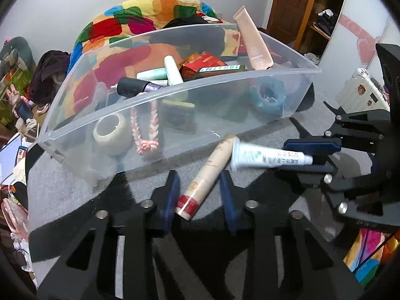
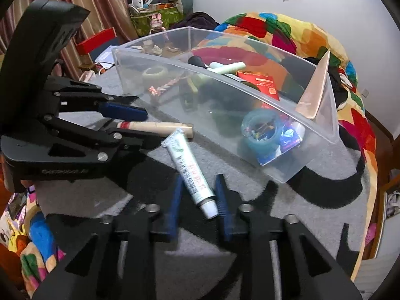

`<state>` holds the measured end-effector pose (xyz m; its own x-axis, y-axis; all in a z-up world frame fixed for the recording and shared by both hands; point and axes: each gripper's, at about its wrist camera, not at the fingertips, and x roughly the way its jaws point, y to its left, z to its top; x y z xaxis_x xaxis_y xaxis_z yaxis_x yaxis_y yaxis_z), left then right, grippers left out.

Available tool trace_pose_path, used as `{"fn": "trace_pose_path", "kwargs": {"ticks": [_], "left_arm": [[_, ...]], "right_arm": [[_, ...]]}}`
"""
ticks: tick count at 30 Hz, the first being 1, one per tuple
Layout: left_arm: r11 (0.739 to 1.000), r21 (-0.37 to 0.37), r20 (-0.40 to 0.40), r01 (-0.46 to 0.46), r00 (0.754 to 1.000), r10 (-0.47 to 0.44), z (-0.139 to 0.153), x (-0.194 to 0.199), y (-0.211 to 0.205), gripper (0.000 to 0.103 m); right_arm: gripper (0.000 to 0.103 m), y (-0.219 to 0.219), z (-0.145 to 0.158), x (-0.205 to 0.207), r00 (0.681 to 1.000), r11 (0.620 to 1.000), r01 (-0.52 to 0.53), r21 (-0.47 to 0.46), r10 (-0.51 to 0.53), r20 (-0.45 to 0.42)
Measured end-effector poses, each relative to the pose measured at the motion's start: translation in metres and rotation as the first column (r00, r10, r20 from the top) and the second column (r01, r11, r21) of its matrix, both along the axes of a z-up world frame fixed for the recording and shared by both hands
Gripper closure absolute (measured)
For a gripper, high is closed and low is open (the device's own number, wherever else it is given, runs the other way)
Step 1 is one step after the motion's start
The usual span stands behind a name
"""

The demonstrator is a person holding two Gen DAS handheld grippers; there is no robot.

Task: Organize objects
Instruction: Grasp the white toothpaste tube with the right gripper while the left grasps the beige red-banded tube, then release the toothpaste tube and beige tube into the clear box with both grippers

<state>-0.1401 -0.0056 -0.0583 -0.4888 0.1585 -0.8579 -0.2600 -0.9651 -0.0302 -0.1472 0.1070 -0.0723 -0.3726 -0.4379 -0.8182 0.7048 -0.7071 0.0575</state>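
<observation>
A beige tube with a red band [image 1: 206,175] lies on the grey mat between the pads of my left gripper [image 1: 200,195]; the jaws stand around its capped end with small gaps, so they are open. A white toothpaste tube [image 2: 190,170] lies between the pads of my right gripper [image 2: 197,200], also with gaps, open. The white tube [image 1: 270,156] crosses the beige tube's tip. A clear plastic bin [image 1: 225,95] behind both holds tubes, a red box, tape rolls and a braided cord.
The bin [image 2: 325,127] stands on a round grey table. A peach tube [image 1: 252,42] leans on the bin's far right corner. A colourful quilt [image 1: 140,17] lies behind. A white suitcase [image 1: 362,90] stands right.
</observation>
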Motion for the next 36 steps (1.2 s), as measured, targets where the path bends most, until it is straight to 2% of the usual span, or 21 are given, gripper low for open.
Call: {"fn": "trace_pose_path", "kwargs": {"ticks": [3, 10, 18, 26, 33, 36], "left_arm": [[1.0, -0.001, -0.02, -0.016, 1.0, 0.016, 0.001, 0.012, 0.0, 0.088], [0.996, 0.012, -0.072, -0.089, 0.993, 0.089, 0.003, 0.043, -0.008, 0.089], [0.982, 0.11, -0.162, -0.154, 0.972, 0.17, 0.031, 0.063, -0.018, 0.089], [0.975, 0.155, -0.258, -0.157, 0.947, 0.193, 0.068, 0.054, -0.025, 0.089], [0.97, 0.155, -0.259, -0.186, 0.94, 0.221, 0.075, 0.029, -0.029, 0.089], [0.965, 0.167, -0.256, -0.202, 0.936, 0.24, 0.076, 0.018, -0.033, 0.089]], "right_arm": [[0.089, 0.005, 0.001, 0.004, 1.0, 1.0, 0.01, -0.023, -0.009, 0.009], [0.089, 0.022, 0.01, 0.015, 0.999, 0.995, 0.045, -0.093, -0.045, 0.003], [0.089, 0.028, 0.037, 0.022, 0.996, 0.984, 0.064, -0.167, -0.072, -0.047], [0.089, 0.03, 0.069, 0.013, 0.986, 0.975, 0.085, -0.207, -0.112, -0.125], [0.089, 0.03, 0.077, -0.009, 0.979, 0.959, 0.129, -0.253, -0.163, -0.119], [0.089, 0.026, 0.073, -0.024, 0.975, 0.956, 0.162, -0.245, -0.193, -0.109]]}}
